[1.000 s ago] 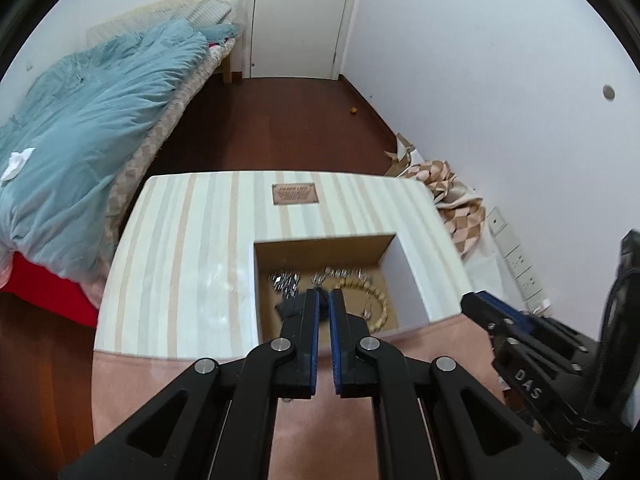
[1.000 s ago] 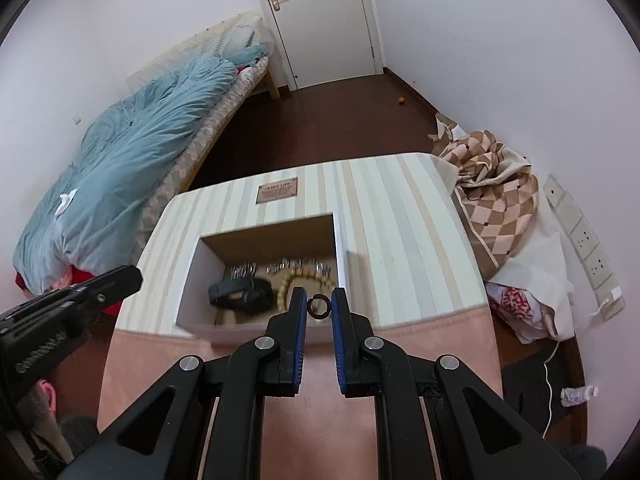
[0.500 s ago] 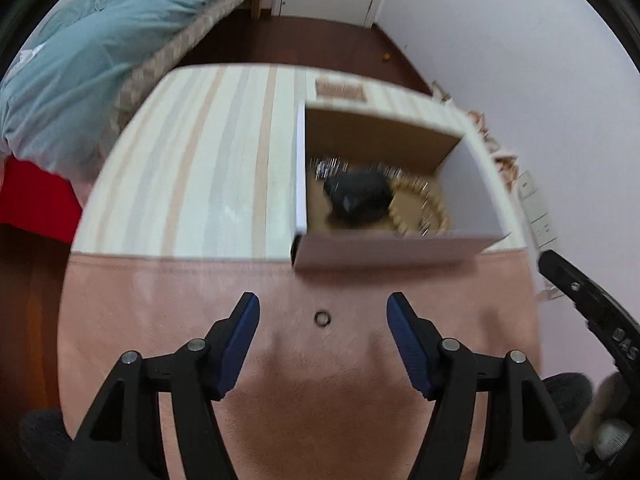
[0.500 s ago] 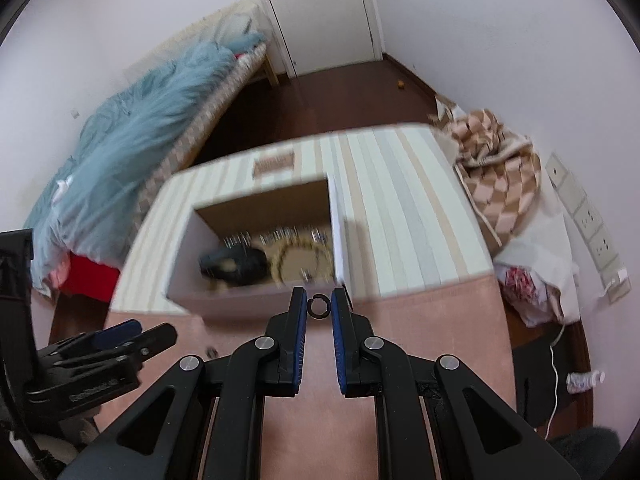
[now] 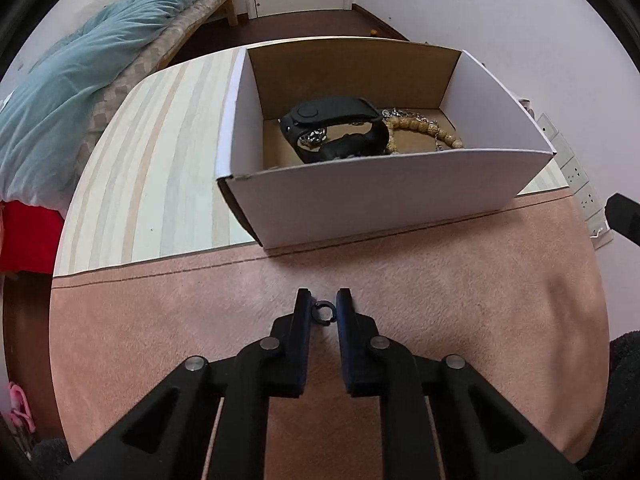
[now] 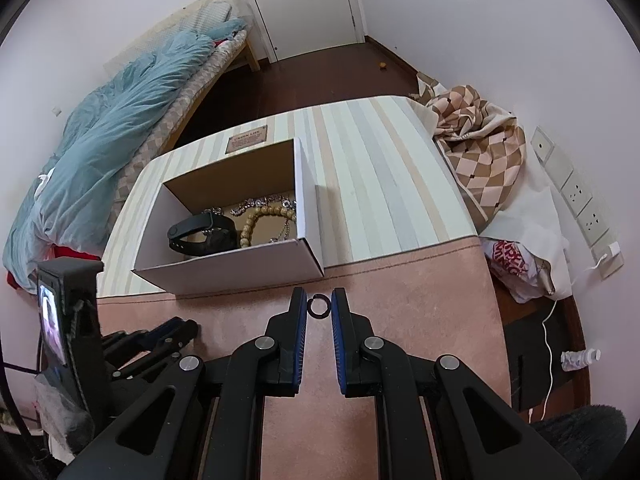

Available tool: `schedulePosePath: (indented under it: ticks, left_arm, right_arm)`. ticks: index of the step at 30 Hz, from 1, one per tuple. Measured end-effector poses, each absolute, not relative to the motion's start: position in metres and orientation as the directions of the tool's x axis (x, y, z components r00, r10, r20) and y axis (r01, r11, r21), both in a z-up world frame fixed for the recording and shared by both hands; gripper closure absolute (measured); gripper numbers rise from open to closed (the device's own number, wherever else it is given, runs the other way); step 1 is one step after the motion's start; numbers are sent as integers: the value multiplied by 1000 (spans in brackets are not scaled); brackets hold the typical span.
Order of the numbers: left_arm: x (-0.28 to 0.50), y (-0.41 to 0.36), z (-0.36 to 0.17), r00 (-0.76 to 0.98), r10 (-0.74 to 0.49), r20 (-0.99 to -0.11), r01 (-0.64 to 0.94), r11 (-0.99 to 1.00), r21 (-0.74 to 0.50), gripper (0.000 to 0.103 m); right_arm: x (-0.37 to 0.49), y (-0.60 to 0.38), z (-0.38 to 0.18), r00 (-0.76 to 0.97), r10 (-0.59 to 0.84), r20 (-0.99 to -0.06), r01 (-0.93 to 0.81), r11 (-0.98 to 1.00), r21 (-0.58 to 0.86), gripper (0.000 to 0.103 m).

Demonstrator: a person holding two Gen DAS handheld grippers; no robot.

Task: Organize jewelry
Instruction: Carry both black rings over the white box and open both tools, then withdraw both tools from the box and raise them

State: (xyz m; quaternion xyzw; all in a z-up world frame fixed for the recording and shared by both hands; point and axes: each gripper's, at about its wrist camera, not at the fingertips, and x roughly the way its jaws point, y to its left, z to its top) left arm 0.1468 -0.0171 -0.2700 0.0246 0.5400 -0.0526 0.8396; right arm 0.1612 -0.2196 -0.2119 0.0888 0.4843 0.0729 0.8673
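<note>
Sitting on the bench (image 6: 380, 184), a white cardboard box (image 5: 372, 196) held a black watch (image 5: 336, 128), a beaded bracelet (image 5: 424, 130) and some silver chain pieces (image 6: 260, 202). Striped cloth covered the far bench, pink fuzzy cloth (image 5: 200, 320) the near part. The box's front wall stood at 12 o'clock from both grippers, between them and the jewelry inside. A bed with a teal duvet (image 6: 112, 140) lay at 10 o'clock, a door (image 6: 304, 4) at 12, a checkered cloth (image 6: 480, 148) and wall sockets (image 6: 576, 200) at 2 to 3 o'clock in the right view.

Left gripper (image 5: 322, 314) was down on the pink cloth, jaws closing with a small dark ring (image 5: 325, 313) between the fingertips; the pads looked to be touching it on both sides, ring flat against the cloth. Right gripper (image 6: 319, 306) was nearly closed and pinched a second dark ring (image 6: 319, 306) at its tips, held upright, above the pink cloth just short of the box front.

Right view showed the left gripper's body and its screen at 8 o'clock, plus a brown label (image 6: 247, 139) on the bench behind the box. Left view showed only a black edge of the right gripper at 3 o'clock, and looked deeper into the box.
</note>
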Motion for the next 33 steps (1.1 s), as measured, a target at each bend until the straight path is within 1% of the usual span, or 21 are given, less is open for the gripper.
schedulePosePath:
  ticks: [5, 9, 11, 15, 17, 20, 23, 29, 31, 32, 33]
  left_arm:
    - [140, -17, -258, 430, -80, -899, 118, 993, -32, 93]
    - [137, -15, -223, 471, -118, -874, 124, 990, -67, 93]
    - [138, -12, -198, 506, -146, -850, 126, 987, -95, 93]
    - [158, -7, -156, 535, -222, -815, 136, 975, -176, 93]
    - [176, -5, -145, 526, -254, -812, 141, 967, -211, 93]
    - [206, -6, -142, 491, -284, -823, 149, 959, -242, 93]
    - [241, -4, -152, 432, -318, -844, 145, 948, -283, 93]
    - [279, 1, -170, 342, -308, -888, 87, 951, -296, 91]
    - [286, 4, -173, 329, -292, -898, 57, 955, -290, 83]
    - [287, 6, -172, 337, -265, -903, 44, 963, -266, 64]
    - [288, 8, -170, 350, -241, -905, 35, 969, -244, 36]
  right_arm:
    - [160, -219, -195, 549, 222, -806, -56, 972, 230, 90]
    - [164, -221, -180, 572, 234, -786, -62, 968, 243, 90]
    - [170, -220, -173, 578, 249, -777, -71, 964, 257, 90]
    - [191, -216, -167, 562, 288, -775, -91, 953, 288, 90]
    - [208, -211, -168, 544, 307, -781, -108, 948, 298, 90]
    - [244, -203, -177, 472, 364, -803, -122, 929, 350, 90]
    - [272, -194, -189, 406, 381, -830, -127, 924, 362, 90]
    - [308, -176, -211, 251, 384, -888, -139, 923, 360, 89]
    - [313, -172, -216, 216, 380, -899, -145, 923, 355, 89]
    - [313, -171, -217, 208, 380, -901, -144, 923, 356, 88]
    - [313, -171, -218, 202, 381, -902, -142, 923, 358, 82]
